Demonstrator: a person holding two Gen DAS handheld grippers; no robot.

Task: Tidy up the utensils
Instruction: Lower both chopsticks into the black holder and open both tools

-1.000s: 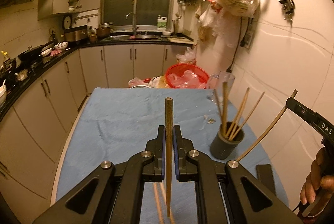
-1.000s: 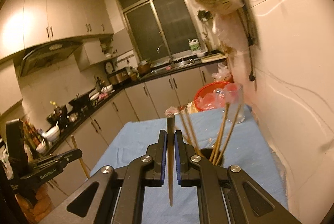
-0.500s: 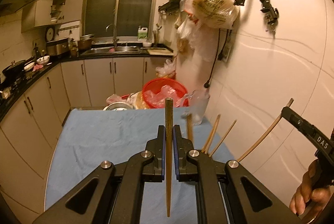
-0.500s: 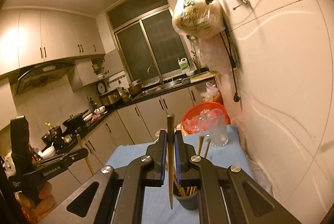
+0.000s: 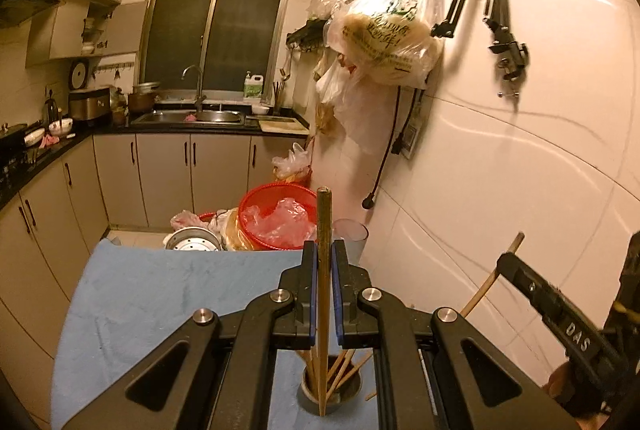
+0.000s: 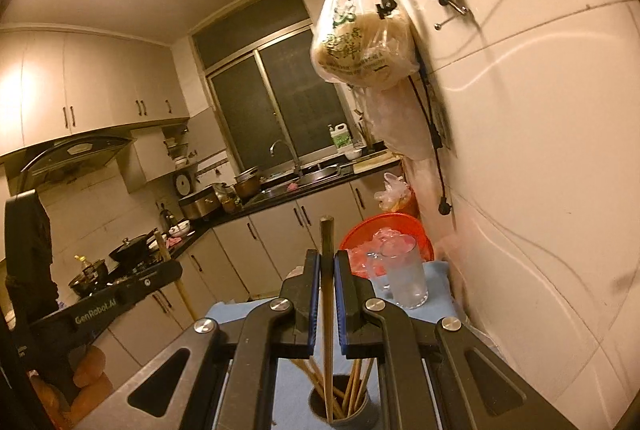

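Note:
My left gripper (image 5: 324, 262) is shut on a wooden chopstick (image 5: 323, 294) held upright; its lower tip reaches into the dark grey utensil cup (image 5: 330, 396), which holds several chopsticks. My right gripper (image 6: 327, 270) is shut on another wooden chopstick (image 6: 327, 310), upright, its lower end inside the same cup (image 6: 344, 410). The right gripper also shows at the right edge of the left wrist view (image 5: 516, 262), the left gripper at the left of the right wrist view (image 6: 168, 270). Both hover right above the cup.
The cup stands on a blue cloth-covered table (image 5: 160, 302) against the white tiled wall (image 5: 520, 189). A clear glass (image 6: 406, 280) stands at the table's far right. A red basket (image 5: 278, 216) lies beyond. Plastic bags (image 5: 384, 37) hang overhead.
Both grippers moved over the cup and lowered; the two chopstick tips now reach into the cup. Both stay shut on their chopsticks.

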